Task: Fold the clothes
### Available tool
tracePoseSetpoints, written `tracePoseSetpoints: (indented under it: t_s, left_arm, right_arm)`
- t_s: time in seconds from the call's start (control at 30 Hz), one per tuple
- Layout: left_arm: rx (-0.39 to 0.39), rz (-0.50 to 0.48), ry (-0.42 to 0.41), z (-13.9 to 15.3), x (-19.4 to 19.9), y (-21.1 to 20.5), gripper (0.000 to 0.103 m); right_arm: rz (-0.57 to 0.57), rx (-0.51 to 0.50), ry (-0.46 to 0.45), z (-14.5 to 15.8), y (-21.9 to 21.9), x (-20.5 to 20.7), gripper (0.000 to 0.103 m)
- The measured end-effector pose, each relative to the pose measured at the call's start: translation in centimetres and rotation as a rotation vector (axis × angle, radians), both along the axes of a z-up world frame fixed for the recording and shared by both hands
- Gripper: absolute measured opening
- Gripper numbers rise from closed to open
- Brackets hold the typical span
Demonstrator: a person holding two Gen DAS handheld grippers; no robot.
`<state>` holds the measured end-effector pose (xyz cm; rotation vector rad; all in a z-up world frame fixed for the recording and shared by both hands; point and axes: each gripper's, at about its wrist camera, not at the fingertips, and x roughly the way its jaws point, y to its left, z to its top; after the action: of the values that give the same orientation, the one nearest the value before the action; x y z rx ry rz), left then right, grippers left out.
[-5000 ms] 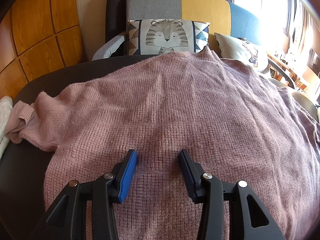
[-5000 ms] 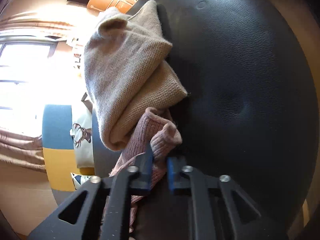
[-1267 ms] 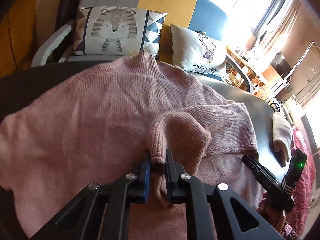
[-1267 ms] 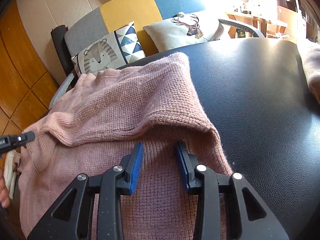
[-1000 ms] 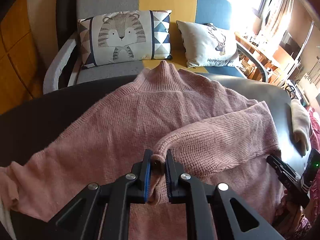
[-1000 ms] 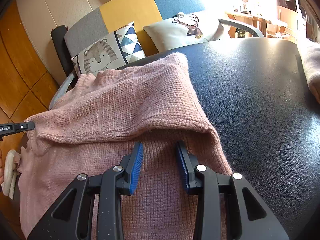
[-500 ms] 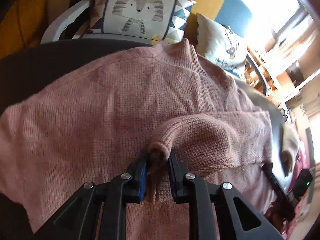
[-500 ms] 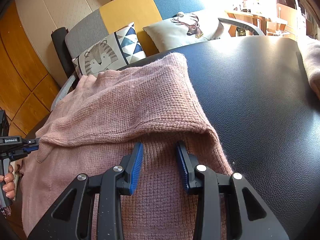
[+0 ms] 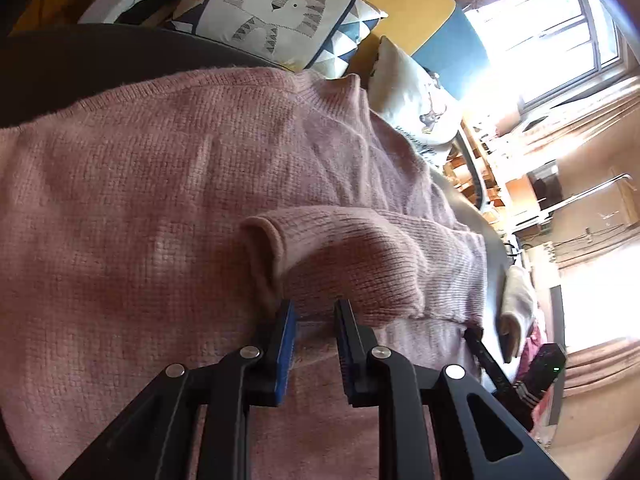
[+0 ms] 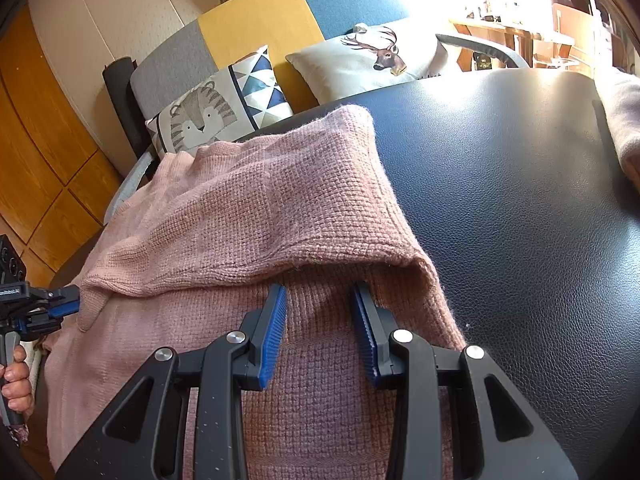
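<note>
Black leather desk (image 10: pixel 520 200) is carrying the pink knit sweater (image 9: pixel 160 200), its sleeve (image 9: pixel 360 264) lying folded across the body. Left claw (image 9: pixel 314 316) is sitting slightly apart, gripping nothing, sleeve cuff just beyond its tips. Right claw (image 10: pixel 320 312) is hovering apart too, probably pinning the fold's side.

Both grippers, left gripper (image 9: pixel 314 310) and right gripper (image 10: pixel 320 294), are black plastic with blue ribbed pads (2 silver screws per finger).

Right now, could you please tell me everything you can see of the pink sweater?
The pink sweater is a chunky, slightly fuzzy knit with a ribbed high collar pointing toward the sofa. It lies spread flat on the black leather-look table. One sleeve is folded across the body, its ribbed cuff just beyond the left hand-held gripper, whose jaws stand slightly apart, not pinching it. The right hand-held gripper hovers open by the fold.
</note>
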<state>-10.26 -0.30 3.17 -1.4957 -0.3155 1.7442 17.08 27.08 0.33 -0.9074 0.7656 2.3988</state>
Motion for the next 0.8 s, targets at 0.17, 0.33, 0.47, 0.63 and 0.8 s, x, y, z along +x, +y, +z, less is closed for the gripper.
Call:
tracePoseSetpoints:
  t_s: [0.17, 0.33, 0.47, 0.63, 0.8]
  left_arm:
    - [0.000, -0.033, -0.004, 0.3, 0.4, 0.3, 0.019]
    - [-0.098, 0.059, 0.102, 1.1, -0.4, -1.3, 0.021]
    - [-0.030, 0.060, 0.016, 0.2, -1.3, -1.8, 0.023]
    - [0.001, 0.080, -0.044, -1.3, -1.5, -0.8, 0.025]
    - [-0.030, 0.107, -0.035, -1.5, -0.9, -0.4, 0.025]
  right_arm:
    - [0.000, -0.004, 0.004, 0.0, 0.0, 0.1, 0.037]
    - [-0.001, -0.011, 0.010, 0.0, 0.0, 0.2, 0.037]
    - [-0.001, -0.009, 0.008, 0.0, 0.0, 0.1, 0.037]
    - [0.002, -0.006, 0.002, 0.3, -0.2, 0.0, 0.036]
    - [0.108, 0.036, 0.053, 2.3, -1.7, 0.2, 0.038]
